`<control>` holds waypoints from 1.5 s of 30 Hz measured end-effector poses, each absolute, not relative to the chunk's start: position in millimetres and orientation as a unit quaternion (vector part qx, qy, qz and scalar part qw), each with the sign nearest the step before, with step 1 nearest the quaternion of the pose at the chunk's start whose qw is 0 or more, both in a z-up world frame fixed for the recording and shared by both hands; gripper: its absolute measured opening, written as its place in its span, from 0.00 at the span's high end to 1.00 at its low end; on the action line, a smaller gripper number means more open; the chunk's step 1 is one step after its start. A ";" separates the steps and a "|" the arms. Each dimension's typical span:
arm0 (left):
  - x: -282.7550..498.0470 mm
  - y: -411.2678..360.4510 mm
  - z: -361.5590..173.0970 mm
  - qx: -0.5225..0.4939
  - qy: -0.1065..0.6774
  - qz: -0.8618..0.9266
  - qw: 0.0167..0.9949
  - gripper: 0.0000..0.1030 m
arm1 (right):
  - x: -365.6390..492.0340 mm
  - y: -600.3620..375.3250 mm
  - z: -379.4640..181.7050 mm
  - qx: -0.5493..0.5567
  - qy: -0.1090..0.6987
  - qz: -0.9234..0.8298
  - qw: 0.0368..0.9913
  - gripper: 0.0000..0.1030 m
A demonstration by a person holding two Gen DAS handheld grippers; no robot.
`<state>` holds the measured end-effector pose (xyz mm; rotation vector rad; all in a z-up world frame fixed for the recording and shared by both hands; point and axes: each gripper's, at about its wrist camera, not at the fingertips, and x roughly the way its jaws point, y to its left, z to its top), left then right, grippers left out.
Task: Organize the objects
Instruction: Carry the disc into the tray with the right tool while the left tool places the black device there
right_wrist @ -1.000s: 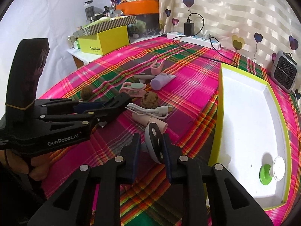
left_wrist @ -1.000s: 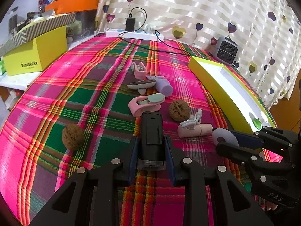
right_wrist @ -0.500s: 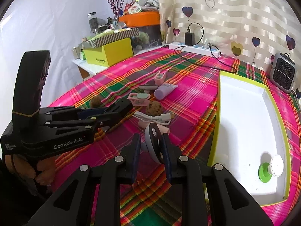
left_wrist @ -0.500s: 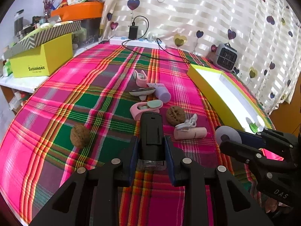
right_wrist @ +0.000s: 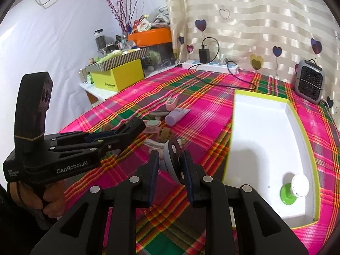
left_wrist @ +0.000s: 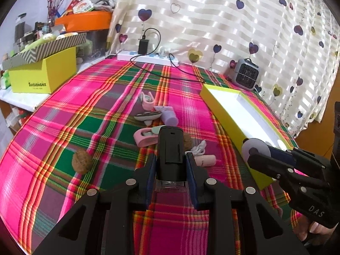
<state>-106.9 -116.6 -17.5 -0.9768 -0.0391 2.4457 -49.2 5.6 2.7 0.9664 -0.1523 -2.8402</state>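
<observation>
My left gripper [left_wrist: 170, 157] is shut on a black cylindrical device [left_wrist: 171, 146] with a clear end, held above the plaid tablecloth. My right gripper [right_wrist: 171, 154] is shut on a lavender disc [right_wrist: 174, 163] with small holes, just left of the white tray with a yellow-green rim [right_wrist: 261, 127]. A green-and-white small item [right_wrist: 294, 188] lies in the tray's near corner. On the cloth lie a walnut [left_wrist: 81, 161], a second walnut [right_wrist: 163, 133], a lavender tube [left_wrist: 169, 116], pink clips [left_wrist: 144, 138], a white cable [left_wrist: 199, 147] and a pink cylinder [left_wrist: 205, 160].
A yellow box [left_wrist: 42, 76] with a striped lid sits on a side shelf at far left. A white power strip [left_wrist: 148, 57] with a black charger and a small grey heater [left_wrist: 246, 74] stand along the curtain at the back.
Both grippers have risen a little with their objects still held, and the right one has shifted sideways. The things on the cloth have not moved.
</observation>
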 end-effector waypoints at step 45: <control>-95.2 34.2 -11.7 -0.365 0.067 0.832 0.413 0.75 | -19.4 111.0 -17.5 0.353 -0.120 -0.926 -0.050 0.77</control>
